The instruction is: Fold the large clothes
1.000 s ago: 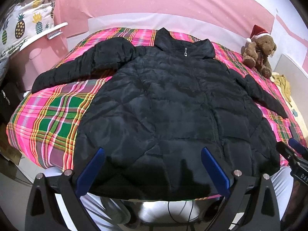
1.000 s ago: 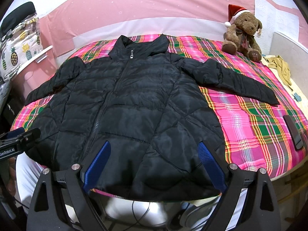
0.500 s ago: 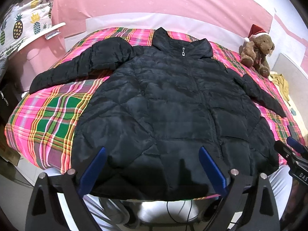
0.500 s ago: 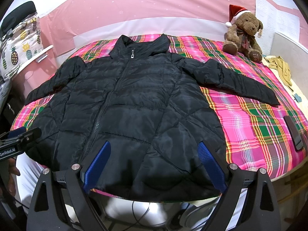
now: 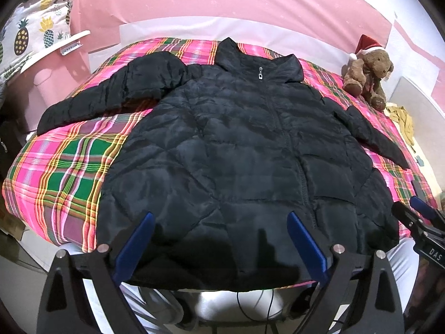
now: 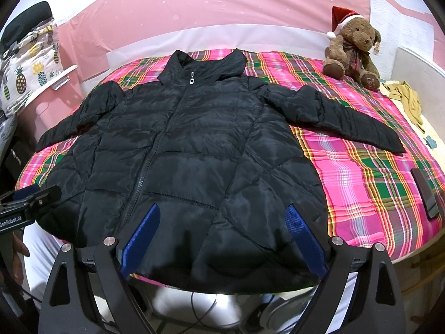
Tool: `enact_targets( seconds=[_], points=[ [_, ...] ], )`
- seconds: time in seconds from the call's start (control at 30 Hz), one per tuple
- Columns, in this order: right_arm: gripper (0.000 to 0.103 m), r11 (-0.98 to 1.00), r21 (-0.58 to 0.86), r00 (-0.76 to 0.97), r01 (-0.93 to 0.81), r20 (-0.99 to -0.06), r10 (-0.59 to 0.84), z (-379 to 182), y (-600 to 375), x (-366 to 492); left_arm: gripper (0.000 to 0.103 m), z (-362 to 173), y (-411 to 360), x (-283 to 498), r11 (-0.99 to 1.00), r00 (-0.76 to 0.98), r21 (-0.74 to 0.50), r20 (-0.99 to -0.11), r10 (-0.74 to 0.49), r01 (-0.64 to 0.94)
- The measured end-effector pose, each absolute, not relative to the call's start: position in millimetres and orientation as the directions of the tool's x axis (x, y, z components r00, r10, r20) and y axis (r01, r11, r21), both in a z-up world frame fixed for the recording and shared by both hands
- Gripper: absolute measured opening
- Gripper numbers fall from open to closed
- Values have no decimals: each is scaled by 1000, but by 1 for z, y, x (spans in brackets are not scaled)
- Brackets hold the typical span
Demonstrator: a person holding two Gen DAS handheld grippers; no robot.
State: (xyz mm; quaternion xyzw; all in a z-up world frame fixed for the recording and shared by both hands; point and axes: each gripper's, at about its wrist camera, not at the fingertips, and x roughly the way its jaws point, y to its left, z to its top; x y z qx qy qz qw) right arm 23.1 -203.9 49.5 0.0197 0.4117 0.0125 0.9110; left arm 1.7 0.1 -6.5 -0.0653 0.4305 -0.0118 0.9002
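Note:
A black quilted puffer jacket (image 5: 236,150) (image 6: 183,156) lies flat and zipped on a pink and green plaid bed (image 5: 64,161) (image 6: 370,172), collar at the far side, both sleeves spread outward. Its hem hangs over the near edge. My left gripper (image 5: 219,220) hovers open above the hem's left half with nothing between its blue fingers. My right gripper (image 6: 222,211) is open too, over the hem's right half. Each gripper shows at the edge of the other's view.
A brown teddy bear (image 6: 351,47) in a red hat sits at the bed's far right corner. A dark phone (image 6: 425,192) lies on the bed's right edge. Yellow cloth (image 6: 407,97) lies beyond it. A pineapple-print cushion (image 5: 30,36) is at left. The person's white trousers show below the hem.
Both views have shifted only slightly; the left gripper has drifted a little leftward and the jacket lies as before. Both grippers stay open.

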Motion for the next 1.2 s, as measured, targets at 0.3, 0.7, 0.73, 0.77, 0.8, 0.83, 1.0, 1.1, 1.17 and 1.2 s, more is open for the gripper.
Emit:
enact_targets(
  seconds=[0.3,0.7,0.73,0.77,0.8,0.83,1.0,1.1,1.17,1.2],
  points=[
    [92,998,52,659,-21,-751,53,43,-198,31,96,-13,6,7,989,620,-141,-781,-80,-50],
    [92,996,34,655,-86,-751,82,40,-190,75,93,-18,29,42,979,631,-179,-772,-81,-94],
    [92,995,29,654,-91,-752,82,39,-188,81,93,-18,34,48,977,633,-186,-770,-80,-102],
    [92,995,27,652,-97,-754,84,38,-186,89,93,-19,40,54,975,635,-192,-768,-78,-112],
    [92,994,25,650,-104,-755,86,37,-184,96,92,-19,46,60,973,639,-193,-766,-70,-125],
    [92,994,22,649,-109,-756,88,36,-182,103,92,-19,52,65,972,643,-191,-764,-59,-138],
    [92,990,9,640,-141,-762,98,30,-170,142,92,-17,93,99,958,664,-188,-747,3,-215],
    [92,987,-4,634,-159,-767,99,27,-161,167,92,-18,122,119,942,670,-195,-742,40,-272],
    [92,986,-12,629,-166,-771,97,24,-156,182,92,-21,146,133,927,666,-203,-743,65,-317],
    [92,986,-17,628,-168,-772,94,23,-154,190,92,-24,158,140,919,664,-203,-743,81,-339]
  ],
)
